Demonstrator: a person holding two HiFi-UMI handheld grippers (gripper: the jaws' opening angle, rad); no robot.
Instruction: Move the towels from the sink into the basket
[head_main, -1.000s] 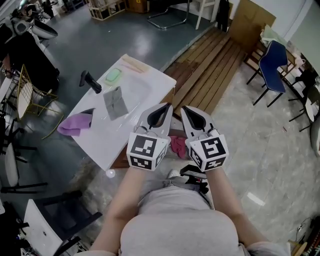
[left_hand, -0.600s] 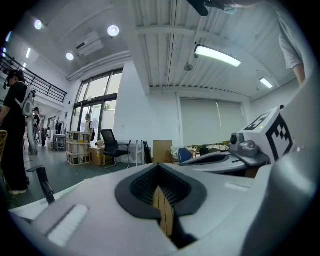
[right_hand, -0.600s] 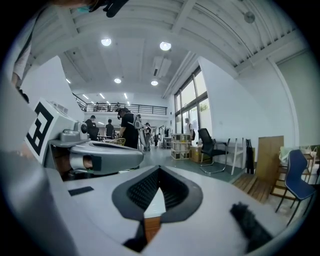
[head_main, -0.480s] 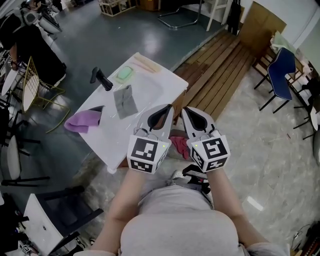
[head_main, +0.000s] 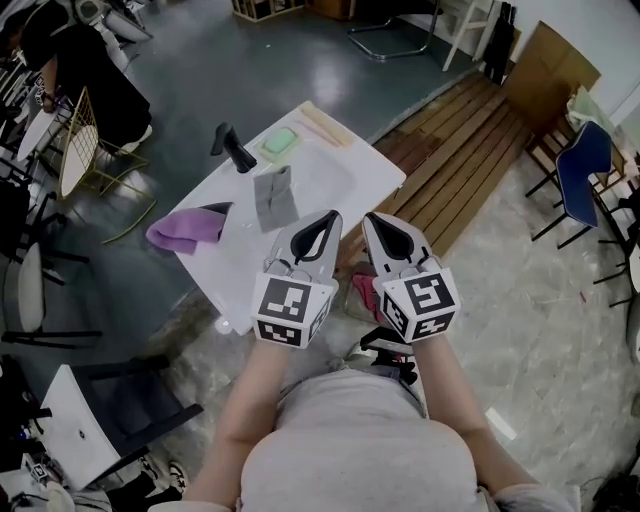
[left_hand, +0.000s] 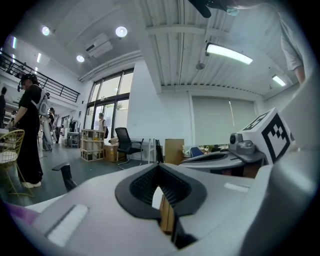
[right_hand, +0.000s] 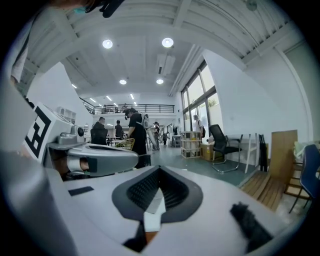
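Compared with a second ago, shows the white rectangular sink counter shifted up and rightward in the head view, with the left gripper and right gripper keeping their place in the frame. Finds both side by side, aimed about level toward the counter, jaws of each pressed together on nothing. Places the flat grey towel at the shallow basin's left side, long axis running up the picture, far end pointing toward a pale green block beside the black faucet. Puts the crumpled purple towel on the counter's left edge, long axis crosswise, well apart from both grippers. Reveals towels and a pink cloth low by the right gripper only from above; offers in the gripper views instead ceiling lights, a black office chair and standing people.
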